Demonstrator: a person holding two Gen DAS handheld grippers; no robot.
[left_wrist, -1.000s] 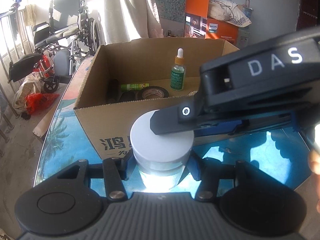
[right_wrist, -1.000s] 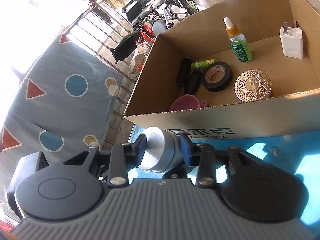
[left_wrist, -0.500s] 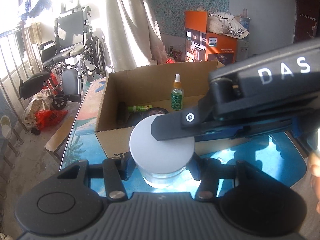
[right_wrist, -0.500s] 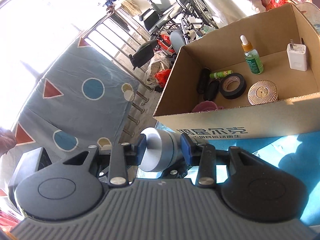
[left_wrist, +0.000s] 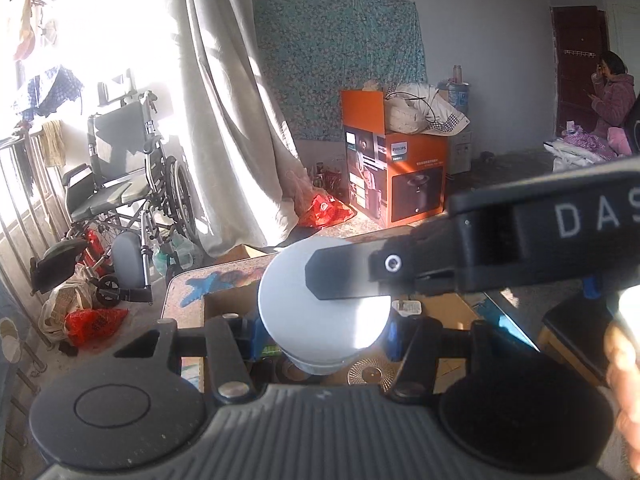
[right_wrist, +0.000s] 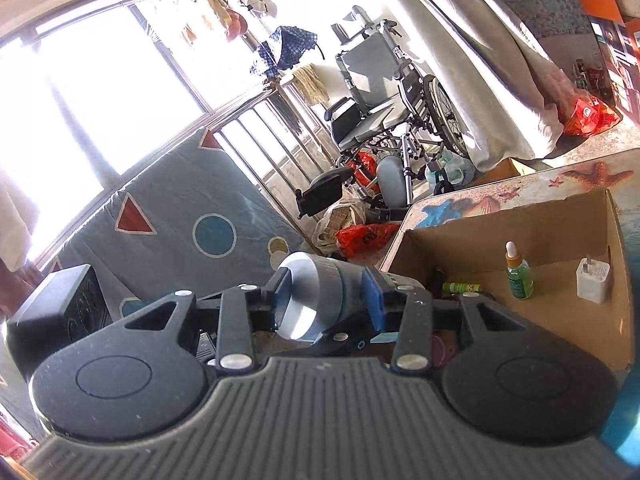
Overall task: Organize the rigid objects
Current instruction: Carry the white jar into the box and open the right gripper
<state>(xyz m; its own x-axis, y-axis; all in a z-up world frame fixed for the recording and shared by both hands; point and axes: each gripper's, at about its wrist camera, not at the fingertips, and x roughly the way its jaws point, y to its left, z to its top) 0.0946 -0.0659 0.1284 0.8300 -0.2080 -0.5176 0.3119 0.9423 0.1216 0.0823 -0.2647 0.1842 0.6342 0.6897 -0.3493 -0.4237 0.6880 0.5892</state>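
Evidently both grippers, left [left_wrist: 322,330] and right [right_wrist: 328,304], clamp the rigid, slippery white-lidded round jar [left_wrist: 324,312] above the brown cardboard box [right_wrist: 560,240]; its sides grip best.

Both wrist views sit close above the cardboard box [right_wrist: 560,272], sharing the wheelchair [left_wrist: 124,184].

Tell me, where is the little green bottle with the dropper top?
In the right wrist view, the green dropper bottle stands upright inside the cardboard box, near its back wall on the right side, between the small green tube and the white charger plug.
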